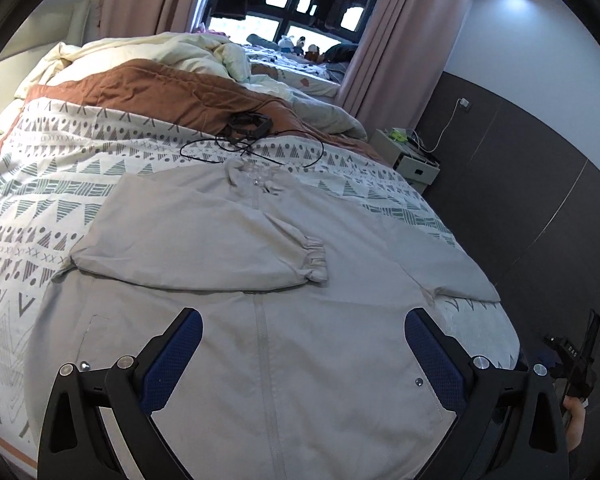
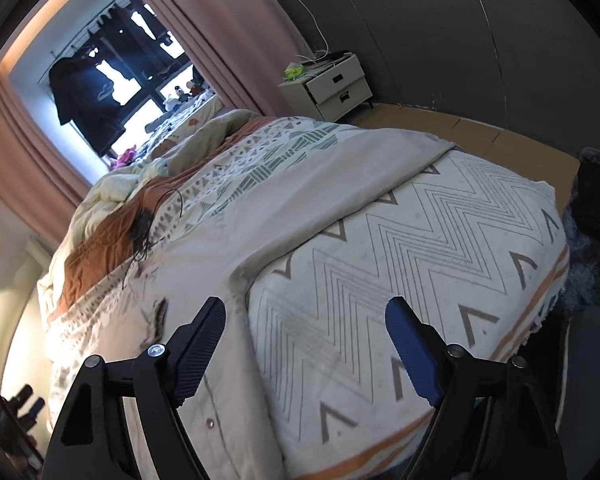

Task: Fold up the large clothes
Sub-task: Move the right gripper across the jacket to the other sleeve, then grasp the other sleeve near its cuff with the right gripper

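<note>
My left gripper (image 1: 301,356) is wide open and empty, over the jacket (image 1: 260,360) on the bed (image 1: 40,184). My right gripper (image 2: 305,344), open too, sits beside the other sleeve (image 2: 300,184), which runs straight ahead.

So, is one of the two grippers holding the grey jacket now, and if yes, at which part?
Nothing is held. The left gripper is open above the jacket, and the right gripper is open over the bed cover.

The jacket (image 1: 284,360) hem runs off the bottom edge; the sill toys (image 1: 300,44) are too small to identify.
</note>
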### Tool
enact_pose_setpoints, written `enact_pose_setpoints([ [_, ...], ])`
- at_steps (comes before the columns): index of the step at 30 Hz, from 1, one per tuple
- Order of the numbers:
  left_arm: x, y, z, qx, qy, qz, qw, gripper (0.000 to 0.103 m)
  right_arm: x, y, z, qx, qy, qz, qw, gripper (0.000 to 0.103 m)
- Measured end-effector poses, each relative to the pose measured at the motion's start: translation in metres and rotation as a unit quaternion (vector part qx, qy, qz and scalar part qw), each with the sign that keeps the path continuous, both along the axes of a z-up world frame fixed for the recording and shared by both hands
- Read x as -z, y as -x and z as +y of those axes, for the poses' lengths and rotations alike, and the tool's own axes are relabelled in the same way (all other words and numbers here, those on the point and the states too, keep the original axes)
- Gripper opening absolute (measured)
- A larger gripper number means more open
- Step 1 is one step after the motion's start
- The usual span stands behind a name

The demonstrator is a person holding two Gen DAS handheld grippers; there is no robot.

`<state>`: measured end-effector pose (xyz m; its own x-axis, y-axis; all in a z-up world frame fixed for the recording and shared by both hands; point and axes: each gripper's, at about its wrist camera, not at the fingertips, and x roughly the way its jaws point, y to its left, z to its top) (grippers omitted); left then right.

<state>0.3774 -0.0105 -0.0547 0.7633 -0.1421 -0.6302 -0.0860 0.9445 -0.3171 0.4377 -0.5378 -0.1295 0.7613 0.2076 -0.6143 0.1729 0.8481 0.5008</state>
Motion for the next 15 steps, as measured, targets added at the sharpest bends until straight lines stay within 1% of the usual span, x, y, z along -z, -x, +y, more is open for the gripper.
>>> enact_pose_setpoints([
  [2, 0.007, -0.013, -0.001, 0.002, 0.005, 0.007, 1.0, 0.097, 0.006, -0.016, -0.005, 0.001, -0.003, -0.002, 1.0, 0.076],
  [3, 0.011, -0.02, -0.001, 0.003, 0.007, 0.012, 0.9999, 0.096, 0.009, -0.024, -0.008, 0.001, -0.005, -0.002, 1.0, 0.074],
  [4, 0.015, -0.025, -0.001, 0.003, 0.006, 0.017, 0.9998, 0.095, 0.013, -0.033, -0.01, 0.002, -0.01, -0.003, 1.0, 0.07],
  [5, 0.019, -0.031, -0.001, 0.004, 0.005, 0.02, 0.9998, 0.093, 0.017, -0.042, -0.013, 0.004, -0.017, -0.002, 1.0, 0.066],
  [7, 0.026, -0.041, -0.001, 0.003, -0.002, 0.024, 0.9997, 0.09, 0.026, -0.058, -0.018, 0.014, -0.025, 0.003, 1.0, 0.062],
  [9, 0.033, -0.051, -0.001, 0.001, -0.013, 0.028, 0.9995, 0.089, 0.036, -0.074, -0.023, 0.023, -0.027, 0.005, 0.999, 0.059],
  [11, 0.04, -0.062, -0.001, -0.003, -0.021, 0.032, 0.9993, 0.089, 0.046, -0.091, -0.029, 0.032, -0.029, 0.012, 0.999, 0.051],
  [13, 0.048, -0.072, 0.0, -0.003, -0.022, 0.034, 0.9992, 0.089, 0.056, -0.107, -0.036, 0.04, -0.031, 0.021, 0.999, 0.047],
  [15, 0.055, -0.081, 0.004, -0.003, -0.021, 0.039, 0.999, 0.089, 0.066, -0.12, -0.044, 0.05, -0.034, 0.027, 0.998, 0.047],
])
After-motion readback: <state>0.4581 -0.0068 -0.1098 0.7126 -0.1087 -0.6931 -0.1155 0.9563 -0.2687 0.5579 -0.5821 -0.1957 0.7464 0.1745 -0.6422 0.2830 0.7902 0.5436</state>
